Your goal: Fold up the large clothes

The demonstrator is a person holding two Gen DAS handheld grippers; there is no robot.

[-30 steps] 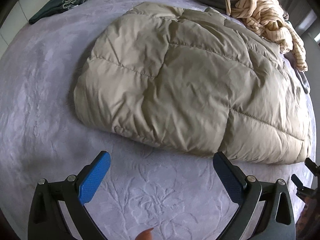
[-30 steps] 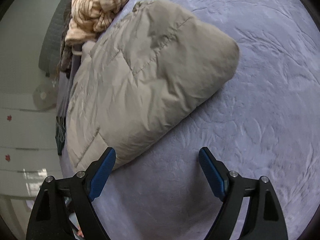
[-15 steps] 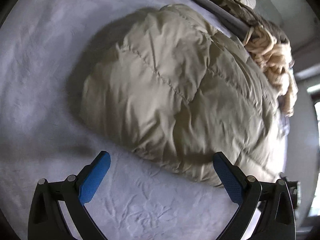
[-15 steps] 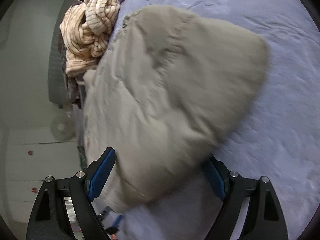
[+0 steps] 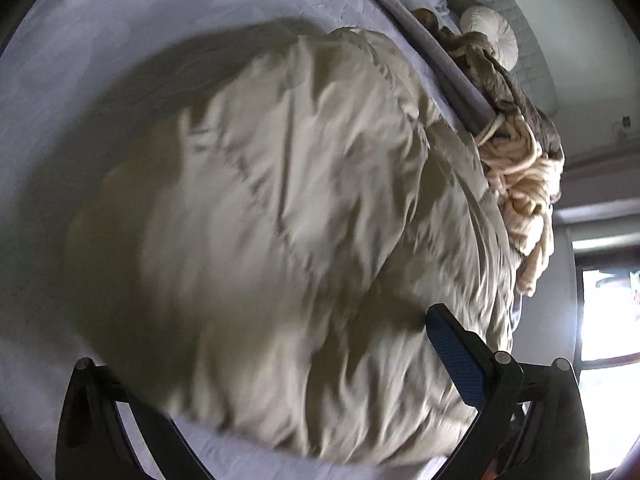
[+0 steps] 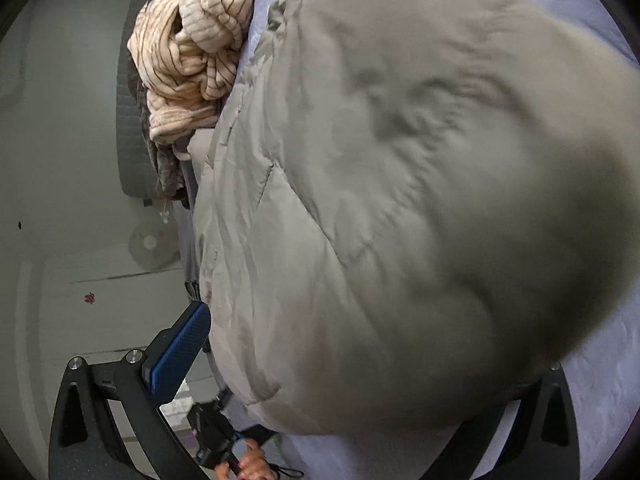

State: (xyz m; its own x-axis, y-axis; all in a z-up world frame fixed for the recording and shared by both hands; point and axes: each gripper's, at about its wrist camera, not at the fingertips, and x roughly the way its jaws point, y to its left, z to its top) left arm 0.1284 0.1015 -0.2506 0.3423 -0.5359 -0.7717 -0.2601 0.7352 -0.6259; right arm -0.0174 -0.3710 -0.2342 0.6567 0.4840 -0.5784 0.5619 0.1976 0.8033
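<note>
While folded, beige quilted jacket (image 5: pixel 280 220), puffy, creased

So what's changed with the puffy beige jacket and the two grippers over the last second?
Both hand-held grippers closed in on the beige padded jacket. The left hand-held gripper and right hand-held gripper now straddle its near edge, fabric between the fingers. The right one's jaws have just been opening wider; neither pinches it yet. The striped garment and grey bedspread stayed put.

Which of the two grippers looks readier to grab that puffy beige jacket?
Probably either; slightly the right. The right hand-held gripper has just been opening, and the beige jacket fills its wide gap. The left hand-held gripper also straddles the jacket's edge, open.
</note>
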